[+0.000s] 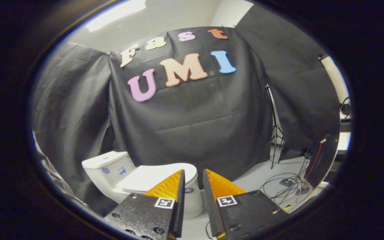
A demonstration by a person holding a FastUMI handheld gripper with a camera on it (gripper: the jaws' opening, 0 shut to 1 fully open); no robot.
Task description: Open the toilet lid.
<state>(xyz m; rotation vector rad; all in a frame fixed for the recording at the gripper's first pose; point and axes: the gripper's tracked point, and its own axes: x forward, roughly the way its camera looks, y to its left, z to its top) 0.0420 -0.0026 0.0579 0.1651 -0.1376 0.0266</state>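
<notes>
1. Gripper view: the gripper (193, 175) is held above the floor, pointing toward the booth's back wall. Its two fingers stand a narrow gap apart, with nothing between them; they touch no object.
2. The toilet (112, 180) stands beyond the fingers, on the left-finger side, against the black cloth (192, 126) of the wall.
3. The lid (152, 176) lies flat and closed over the bowl. The left fingertip overlaps the lid's near right part in the picture, but the lid lies well beyond the tip.
4. The bowl's interior is covered by the lid; its contents cannot be told.
5. The tank (107, 163) sits behind the lid, its own cover in place. Small blue marks show on the tank's front.
6. The floor (262, 173) is pale. To the right of the right finger, loose cables (292, 186), red and dark, lie tangled on it around a small dark box (285, 182).
7. A thin stand (274, 133) rises from the floor near the cloth's right edge, beyond the cables.
</notes>
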